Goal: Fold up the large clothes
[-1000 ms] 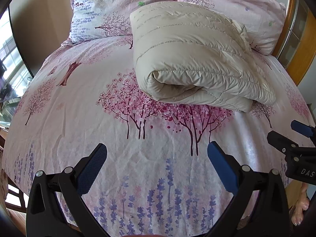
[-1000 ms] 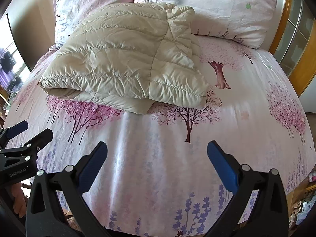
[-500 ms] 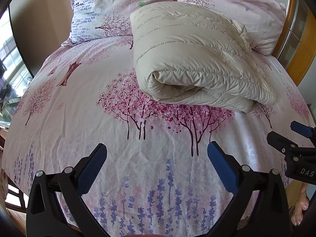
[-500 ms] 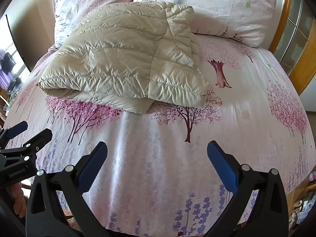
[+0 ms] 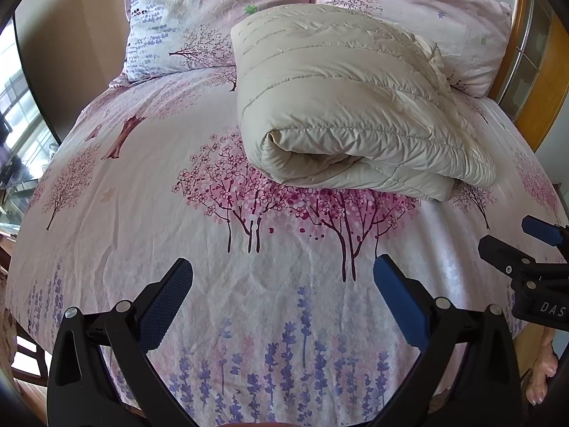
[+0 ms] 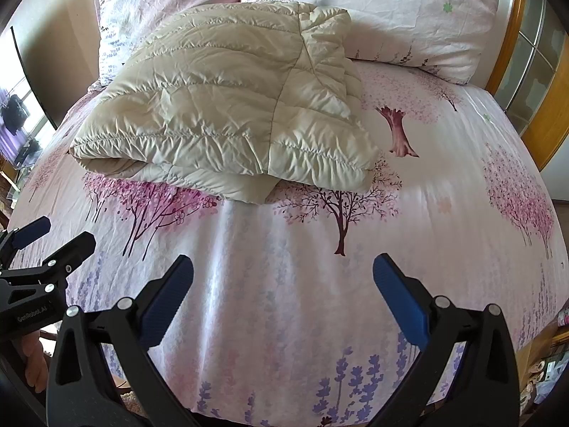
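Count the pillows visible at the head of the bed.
2. The left pillow lies at the far left, partly behind the folded cream jacket; the right pillow lies beside it at the far right. The jacket hides part of them, so another is possible.

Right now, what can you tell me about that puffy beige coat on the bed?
The puffy beige coat looks like shiny quilted fabric with stitched rows and soft filling. It is folded into a thick bundle, its rounded fold facing the left camera and layered edges showing underneath. It lies on the flowery bedspread, its far end against the pillows. Neither claw touches it; both are open and well short of it.
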Demonstrator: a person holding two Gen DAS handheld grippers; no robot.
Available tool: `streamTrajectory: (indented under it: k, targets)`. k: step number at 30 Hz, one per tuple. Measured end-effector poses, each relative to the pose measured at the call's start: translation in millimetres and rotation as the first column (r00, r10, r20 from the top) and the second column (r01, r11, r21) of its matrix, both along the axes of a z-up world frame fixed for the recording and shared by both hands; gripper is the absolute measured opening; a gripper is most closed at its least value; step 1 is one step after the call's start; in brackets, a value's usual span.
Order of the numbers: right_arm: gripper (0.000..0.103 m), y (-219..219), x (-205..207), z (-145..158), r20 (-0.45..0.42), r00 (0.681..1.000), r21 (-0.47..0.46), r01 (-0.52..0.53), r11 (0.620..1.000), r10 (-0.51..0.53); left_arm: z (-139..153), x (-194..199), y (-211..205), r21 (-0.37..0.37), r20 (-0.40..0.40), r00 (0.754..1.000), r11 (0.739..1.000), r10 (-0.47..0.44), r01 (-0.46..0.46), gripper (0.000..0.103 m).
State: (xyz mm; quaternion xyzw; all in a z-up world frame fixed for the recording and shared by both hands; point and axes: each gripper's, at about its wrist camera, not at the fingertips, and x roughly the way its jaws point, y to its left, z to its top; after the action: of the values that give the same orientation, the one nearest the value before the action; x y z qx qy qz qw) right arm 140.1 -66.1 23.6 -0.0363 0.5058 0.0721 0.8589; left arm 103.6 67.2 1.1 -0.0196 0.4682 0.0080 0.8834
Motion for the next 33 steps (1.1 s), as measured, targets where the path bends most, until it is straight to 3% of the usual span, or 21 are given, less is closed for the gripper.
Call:
streamTrajectory:
  k: [33]
  targets:
    - [0.101,1.8,-0.5,-4.8,-0.016,1.000,0.016,-0.005,1.000,0.005,-3.5,2.4,-0.3,-0.011,-0.011,1.000,1.000,-0.004,0.004,0.102]
